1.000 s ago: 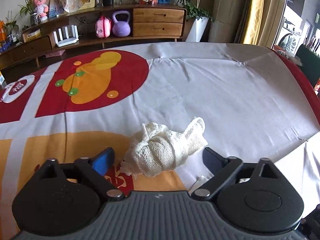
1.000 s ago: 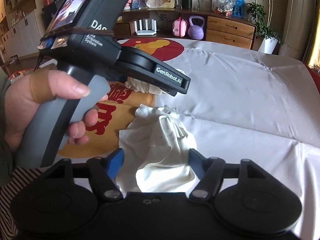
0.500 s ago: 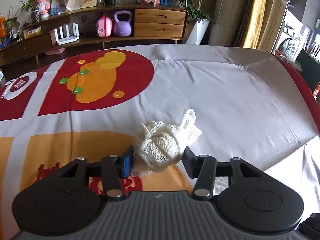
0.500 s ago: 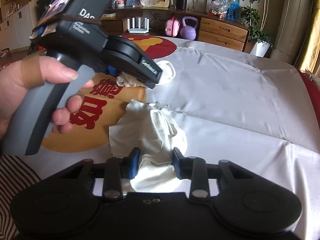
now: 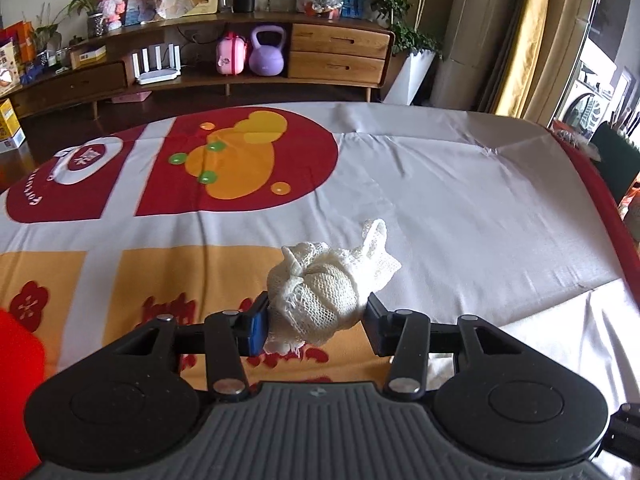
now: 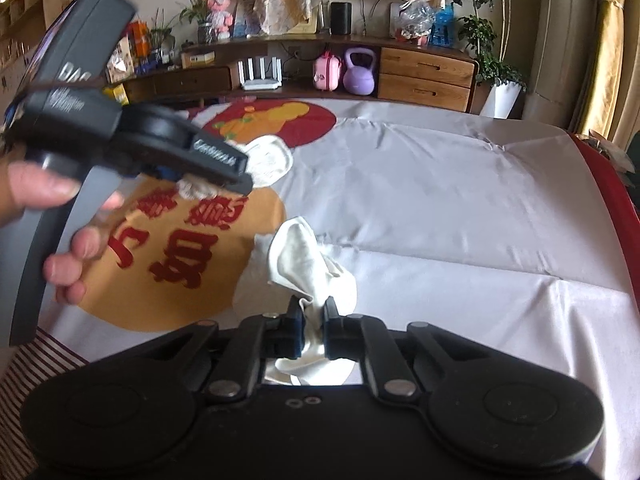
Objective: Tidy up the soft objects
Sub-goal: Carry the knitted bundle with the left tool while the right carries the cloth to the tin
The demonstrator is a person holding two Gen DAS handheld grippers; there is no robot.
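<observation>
Both pickups look done: the left gripper (image 5: 314, 322) is squeezing the mesh bundle (image 5: 320, 292), the right gripper (image 6: 313, 330) is pinching the white cloth (image 6: 308, 260); placing seems left.

The left gripper (image 6: 208, 176) is showing blurred in the right wrist view, hiding most of the mesh cloth (image 6: 192, 190), while the frame's left edge is cutting off the hand (image 6: 48, 216).

Bare tablecloth (image 5: 460, 208) ahead; sideboard (image 5: 240, 64) bounds it.
</observation>
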